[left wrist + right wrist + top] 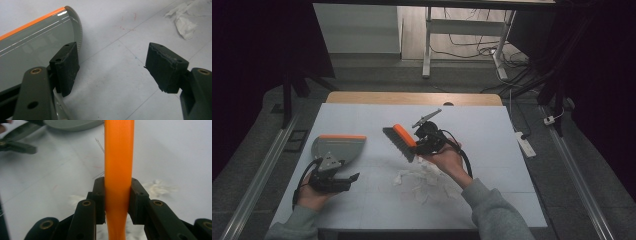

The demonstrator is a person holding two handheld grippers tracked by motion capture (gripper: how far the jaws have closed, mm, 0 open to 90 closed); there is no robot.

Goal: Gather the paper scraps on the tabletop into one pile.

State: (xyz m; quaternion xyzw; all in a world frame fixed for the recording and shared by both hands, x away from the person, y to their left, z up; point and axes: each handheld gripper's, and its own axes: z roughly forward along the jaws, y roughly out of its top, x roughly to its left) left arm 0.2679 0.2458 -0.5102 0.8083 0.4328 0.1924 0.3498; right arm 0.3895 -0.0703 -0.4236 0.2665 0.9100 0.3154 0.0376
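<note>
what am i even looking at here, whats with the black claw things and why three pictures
A person sits at a table holding a hand-held gripper in each hand. The high view looks down from above; the other two pictures come from cameras riding on each gripper. The right gripper is shut on the orange handle of a brush. The left gripper is open, beside a grey dustpan with an orange edge. Torn white paper scraps lie on the table near the brush.

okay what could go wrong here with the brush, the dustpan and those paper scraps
1. The left gripper stands open beside the dustpan, so a sweep may push the loose pan away.
2. The right gripper pinches only the brush handle; it may twist under pressure.
3. The light paper scraps may scatter rather than slide in.
</note>
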